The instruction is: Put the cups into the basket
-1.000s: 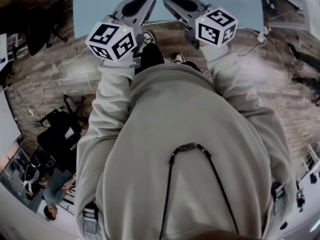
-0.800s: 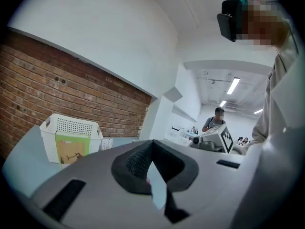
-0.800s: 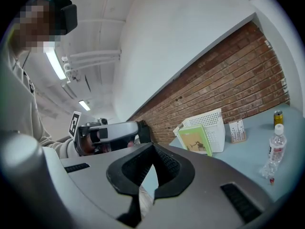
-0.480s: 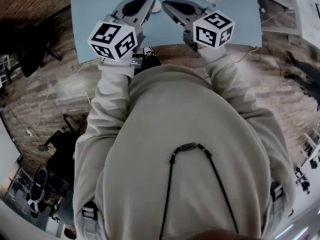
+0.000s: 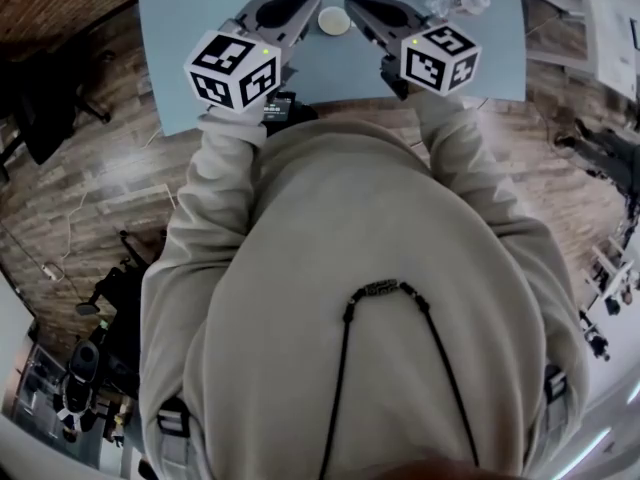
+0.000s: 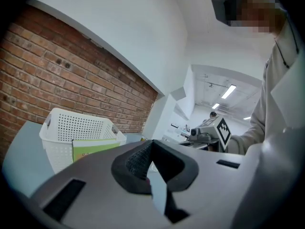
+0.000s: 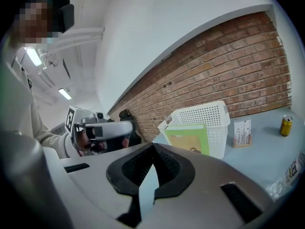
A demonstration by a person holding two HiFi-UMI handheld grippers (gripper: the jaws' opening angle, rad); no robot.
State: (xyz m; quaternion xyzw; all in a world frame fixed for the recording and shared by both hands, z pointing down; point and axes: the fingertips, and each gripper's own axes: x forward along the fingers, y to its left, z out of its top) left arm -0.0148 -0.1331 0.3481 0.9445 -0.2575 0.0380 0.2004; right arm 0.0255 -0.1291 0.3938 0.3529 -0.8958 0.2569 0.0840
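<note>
A small white cup (image 5: 334,20) stands on the light blue table (image 5: 190,38), between the tips of my two grippers in the head view. My left gripper (image 5: 290,6) is held above the table's near edge, shut and with nothing in it. My right gripper (image 5: 362,10) hovers beside it, shut and likewise holding nothing. The white perforated basket (image 6: 76,128) with a green card on its front stands at the brick wall in the left gripper view. In the right gripper view the basket (image 7: 202,123) lies ahead, to the right.
A clear plastic bottle (image 5: 457,5) lies on the table right of the right gripper. A small card stand (image 7: 242,133) and a yellow can (image 7: 286,126) stand right of the basket. Wooden floor, cables and chairs surround the table.
The head view has shifted so that more of the table shows; the cup and the bottle have come into sight. Both grippers stay shut, side by side in front of the body.
</note>
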